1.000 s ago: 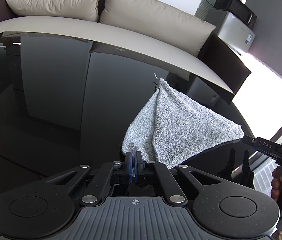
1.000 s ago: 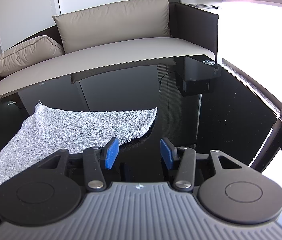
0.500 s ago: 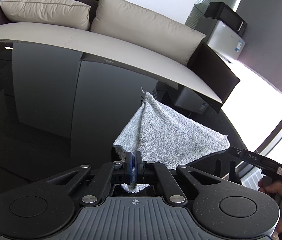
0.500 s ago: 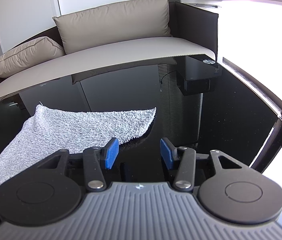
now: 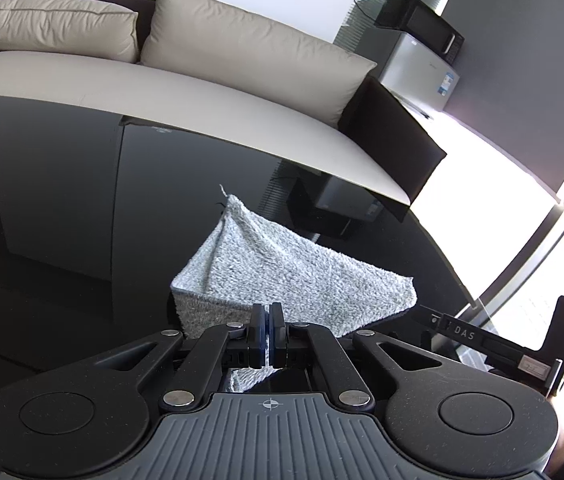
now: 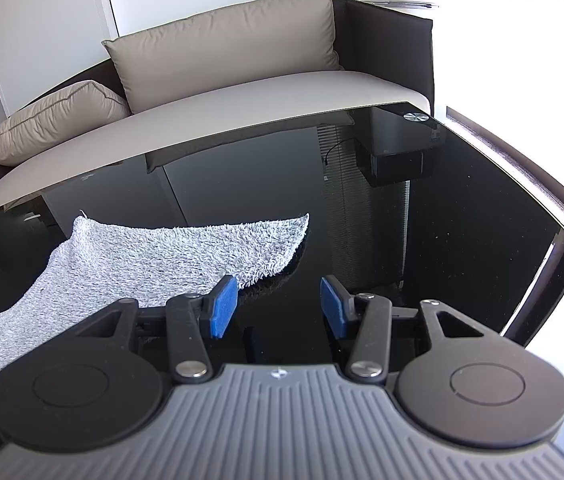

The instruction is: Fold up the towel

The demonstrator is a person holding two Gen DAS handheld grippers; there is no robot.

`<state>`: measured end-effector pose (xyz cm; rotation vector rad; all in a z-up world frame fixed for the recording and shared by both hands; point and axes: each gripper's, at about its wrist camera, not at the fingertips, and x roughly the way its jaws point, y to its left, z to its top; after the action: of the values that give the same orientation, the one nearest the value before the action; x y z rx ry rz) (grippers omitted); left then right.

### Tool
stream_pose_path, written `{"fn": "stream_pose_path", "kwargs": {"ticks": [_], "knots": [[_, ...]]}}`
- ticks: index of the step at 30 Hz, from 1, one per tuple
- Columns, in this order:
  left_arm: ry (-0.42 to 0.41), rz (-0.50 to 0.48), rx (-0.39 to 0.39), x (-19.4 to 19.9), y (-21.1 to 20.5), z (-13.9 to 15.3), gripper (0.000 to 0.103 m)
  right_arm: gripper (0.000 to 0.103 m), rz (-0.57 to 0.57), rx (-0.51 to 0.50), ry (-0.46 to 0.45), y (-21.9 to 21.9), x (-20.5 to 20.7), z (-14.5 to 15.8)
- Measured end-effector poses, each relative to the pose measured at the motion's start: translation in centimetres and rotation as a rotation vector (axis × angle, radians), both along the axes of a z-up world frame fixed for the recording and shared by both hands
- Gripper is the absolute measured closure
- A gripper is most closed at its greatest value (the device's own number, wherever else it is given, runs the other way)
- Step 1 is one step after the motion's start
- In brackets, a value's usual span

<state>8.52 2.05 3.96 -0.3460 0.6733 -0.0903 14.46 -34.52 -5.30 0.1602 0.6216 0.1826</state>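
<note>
The towel (image 5: 293, 276) lies on the black glass table (image 5: 82, 220), low and centre in the left wrist view, low and left in the right wrist view (image 6: 142, 256). We hold one corner clamped in the left gripper (image 5: 269, 338), its pads pressed tight on the cloth. Compared with a second ago, that corner has come up and in over the rest: the near edge now stands as a raised wall with a fold at the lower left of the cloth, where before it hung flatter. We judge the first fold is under way, the lifted corner travelling toward the far edge.

Our right gripper (image 6: 278, 306) sits unmoved, jaws apart and holding nothing, its left pad just beside the towel's near edge.

A scrap of cloth pokes below the left pads; how much is pinched we cannot tell. The towel's lower left runs off the right wrist frame. The right gripper is cut off at the right edge of the left view (image 5: 481, 340), so its fingers do not show there.
</note>
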Motion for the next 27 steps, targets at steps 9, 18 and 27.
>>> {"fn": "stream_pose_path", "kwargs": {"ticks": [9, 18, 27], "knots": [[-0.021, -0.048, -0.002, 3.7, -2.4, 2.5, 0.102, 0.054, -0.011, 0.044, 0.02, -0.7, 0.3, -0.2], [-0.021, -0.081, 0.012, 6.1, -4.7, 3.4, 0.102, 0.054, 0.002, 0.068, 0.016, -1.0, 0.2, 0.1], [0.002, -0.125, 0.022, 9.6, -7.8, 2.9, 0.102, 0.054, -0.018, 0.092, 0.03, -2.1, 0.5, -0.1]]}}
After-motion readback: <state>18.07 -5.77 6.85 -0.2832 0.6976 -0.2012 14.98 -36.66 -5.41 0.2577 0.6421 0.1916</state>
